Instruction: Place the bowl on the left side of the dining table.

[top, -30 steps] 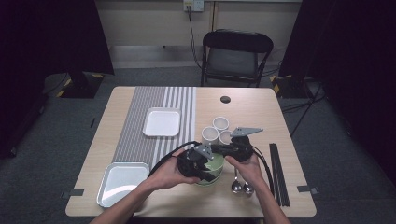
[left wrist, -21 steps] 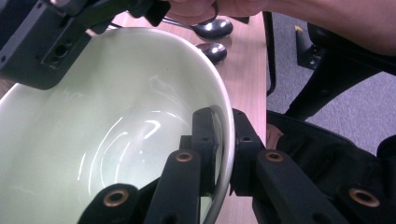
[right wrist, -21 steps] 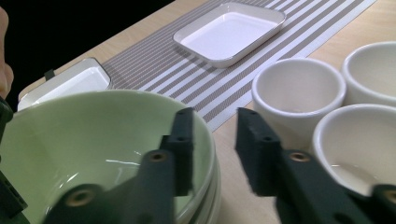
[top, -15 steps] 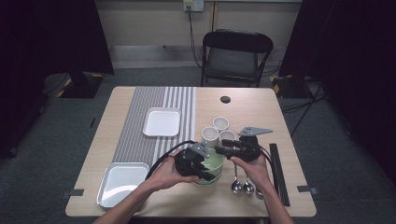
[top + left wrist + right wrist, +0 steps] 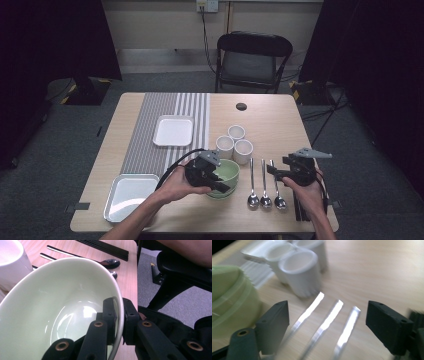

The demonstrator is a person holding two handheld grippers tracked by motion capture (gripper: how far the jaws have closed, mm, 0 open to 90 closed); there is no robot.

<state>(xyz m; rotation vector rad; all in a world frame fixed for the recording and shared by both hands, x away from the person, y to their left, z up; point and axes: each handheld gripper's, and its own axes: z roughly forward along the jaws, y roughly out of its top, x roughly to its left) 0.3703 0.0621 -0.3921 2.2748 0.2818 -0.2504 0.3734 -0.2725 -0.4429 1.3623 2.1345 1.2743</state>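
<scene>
A pale green bowl [image 5: 229, 169] stands near the table's front edge. My left gripper [image 5: 220, 183] is shut on its near rim, one jaw inside and one outside, as the left gripper view shows on the bowl [image 5: 62, 302] with the gripper [image 5: 119, 302] clamped on it. Three metal spoons [image 5: 265, 186] lie side by side right of the bowl. My right gripper [image 5: 273, 172] hovers just right of them; its jaws have just been opening and hold nothing. In the right gripper view the spoon handles [image 5: 329, 317] lie on the table below the wide-open gripper [image 5: 329, 312].
Three white cups [image 5: 235, 142] stand behind the bowl, close in the right gripper view [image 5: 300, 272]. Black chopsticks [image 5: 298, 209] lie at the front right. A white plate [image 5: 173, 131] rests on the striped runner [image 5: 145, 145]; a silver tray [image 5: 131, 195] sits front left.
My right gripper has moved to the right, from beside the bowl to beyond the spoons, and its jaws have opened wide. The left gripper and the bowl have stayed put.
</scene>
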